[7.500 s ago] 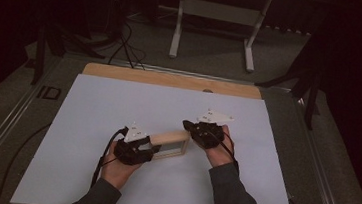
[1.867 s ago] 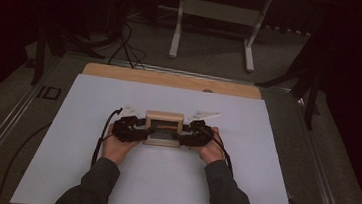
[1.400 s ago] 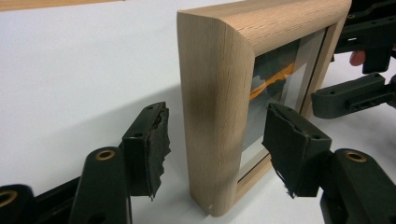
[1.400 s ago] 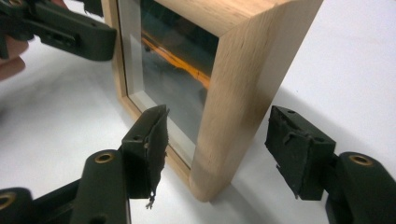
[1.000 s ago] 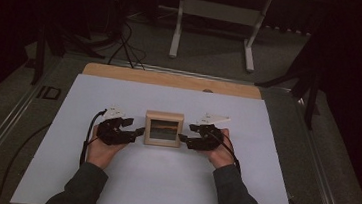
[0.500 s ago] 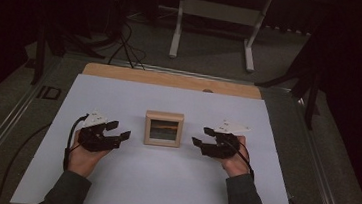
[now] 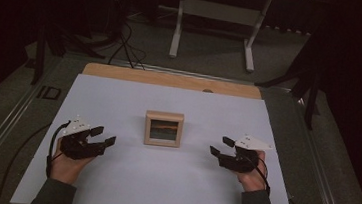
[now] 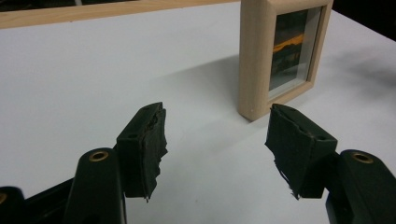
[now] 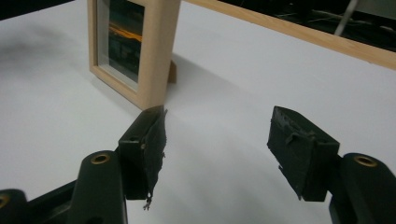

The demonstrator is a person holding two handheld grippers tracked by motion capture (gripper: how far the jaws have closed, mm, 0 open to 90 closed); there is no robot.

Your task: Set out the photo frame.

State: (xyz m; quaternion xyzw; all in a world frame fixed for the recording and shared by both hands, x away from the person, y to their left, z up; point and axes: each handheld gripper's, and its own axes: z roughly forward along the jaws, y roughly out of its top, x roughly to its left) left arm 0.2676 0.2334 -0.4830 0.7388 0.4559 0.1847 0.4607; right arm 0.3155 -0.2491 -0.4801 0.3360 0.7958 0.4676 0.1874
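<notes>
1. Here, a small wooden picture frame (image 7: 164, 128) stands upright near the middle of the white worktop (image 7: 118, 106); its glazed front faces the person, and a dark picture with an orange streak shows behind the glass.
2. The left hand-held gripper (image 7: 103, 138) sits well to the left of the frame, apart from it; its jaws are spread wide with nothing between them; in the left gripper view the frame (image 8: 280, 51) stands beyond the right jaw, untouched.
3. The right hand-held gripper (image 7: 221, 146) sits well to the right of the frame, also apart from it; its jaws gape open and empty; in the right gripper view the frame (image 9: 135, 46) rises beyond the left jaw, and a small prop shows behind it.
4. A bare wooden strip (image 7: 171, 79) runs along the far edge of the worktop.
</notes>
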